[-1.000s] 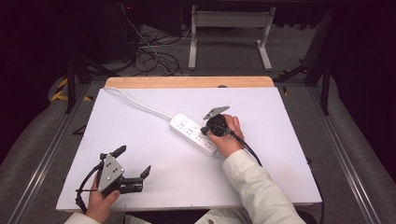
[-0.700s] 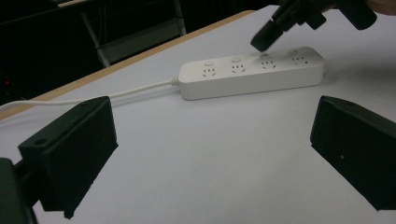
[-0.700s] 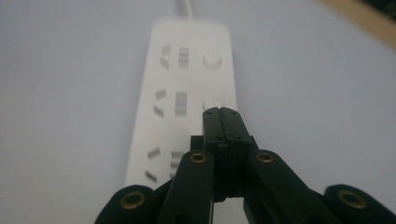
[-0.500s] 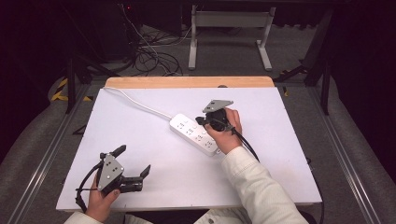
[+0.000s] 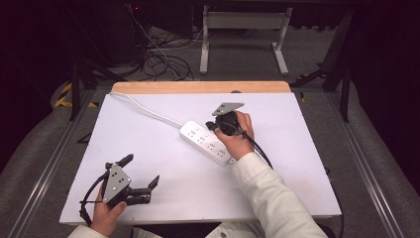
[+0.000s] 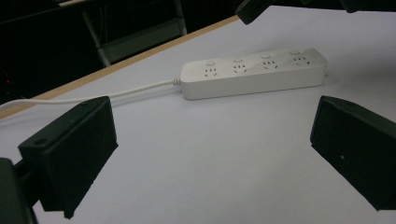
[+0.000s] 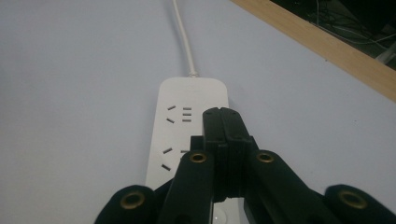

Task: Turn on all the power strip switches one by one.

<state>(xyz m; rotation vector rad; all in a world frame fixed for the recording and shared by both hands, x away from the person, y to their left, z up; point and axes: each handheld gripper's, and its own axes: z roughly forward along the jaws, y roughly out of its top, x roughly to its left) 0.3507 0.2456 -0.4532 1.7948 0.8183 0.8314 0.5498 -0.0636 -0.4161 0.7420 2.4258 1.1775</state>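
The right gripper [image 7: 223,122], jaws pressed together empty, is hovering over the power strip [image 5: 206,143]; left gripper [image 5: 141,179] is idling wide open; nothing's plugged in yet.

Bare table [image 5: 163,163] lies between the hands; only the power strip [image 5: 205,142] and its cord [image 5: 146,110] seemingly obstruct.

Left claw [image 5: 141,179] spread wide – right claw [image 7: 223,116] pressed closed.

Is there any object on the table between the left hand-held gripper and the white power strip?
Nothing visible. Between the open left hand-held gripper and the long white plastic power strip lies only bare white table surface. The right hand-held gripper, shut, is over the strip itself.
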